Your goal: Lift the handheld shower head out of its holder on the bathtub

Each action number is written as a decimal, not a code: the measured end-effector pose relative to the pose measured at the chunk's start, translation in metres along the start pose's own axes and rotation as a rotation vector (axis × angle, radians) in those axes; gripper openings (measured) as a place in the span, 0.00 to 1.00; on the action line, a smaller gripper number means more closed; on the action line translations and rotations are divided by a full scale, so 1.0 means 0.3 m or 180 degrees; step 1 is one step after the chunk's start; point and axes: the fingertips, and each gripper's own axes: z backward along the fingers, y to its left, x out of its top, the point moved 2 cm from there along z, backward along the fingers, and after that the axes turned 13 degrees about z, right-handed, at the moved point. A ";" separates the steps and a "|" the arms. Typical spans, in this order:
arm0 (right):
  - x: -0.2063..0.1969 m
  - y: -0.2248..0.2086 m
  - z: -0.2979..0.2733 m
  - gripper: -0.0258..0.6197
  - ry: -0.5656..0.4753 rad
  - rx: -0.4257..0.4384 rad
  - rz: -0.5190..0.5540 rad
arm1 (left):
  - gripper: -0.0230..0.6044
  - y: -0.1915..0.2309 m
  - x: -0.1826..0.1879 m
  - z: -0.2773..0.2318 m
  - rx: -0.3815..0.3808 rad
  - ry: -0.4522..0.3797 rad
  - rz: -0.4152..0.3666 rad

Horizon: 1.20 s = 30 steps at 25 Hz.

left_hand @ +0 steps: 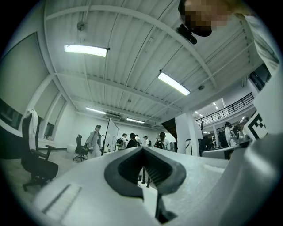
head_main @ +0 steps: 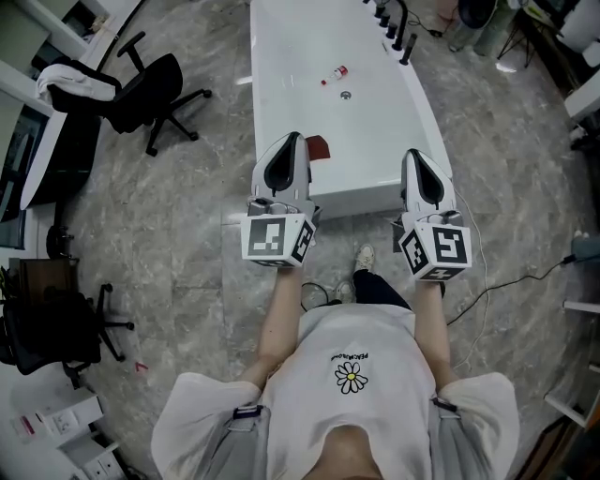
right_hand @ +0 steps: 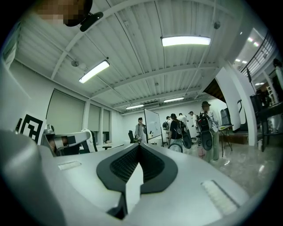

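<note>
Before one bathtub (head_main: 291, 56), two tongs: left tongs (head_main: 293, 141) closed empty, right tongs (head_main: 413, 156) closed empty

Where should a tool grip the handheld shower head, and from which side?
Probably the slim dark handle of the shower head, nearest of the fixtures on the far right rim of the bathtub; too small to be sure. Come from the tub's right side with the right tool, jaws across the handle, so it lifts upward. That tool is shut, so open it first.
</note>
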 end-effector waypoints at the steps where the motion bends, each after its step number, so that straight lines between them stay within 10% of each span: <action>1: -0.003 -0.016 -0.016 0.07 0.0004 0.0001 -0.0007 | 0.04 0.002 -0.005 -0.023 -0.0002 0.0009 0.0001; 15: -0.059 -0.336 -0.317 0.08 -0.0018 0.0221 -0.0217 | 0.04 0.009 -0.089 -0.439 0.0134 0.0091 -0.0030; 30: -0.107 -0.592 -0.666 0.08 0.0037 -0.0155 -0.0101 | 0.04 0.075 -0.191 -0.920 -0.0352 0.0049 0.0165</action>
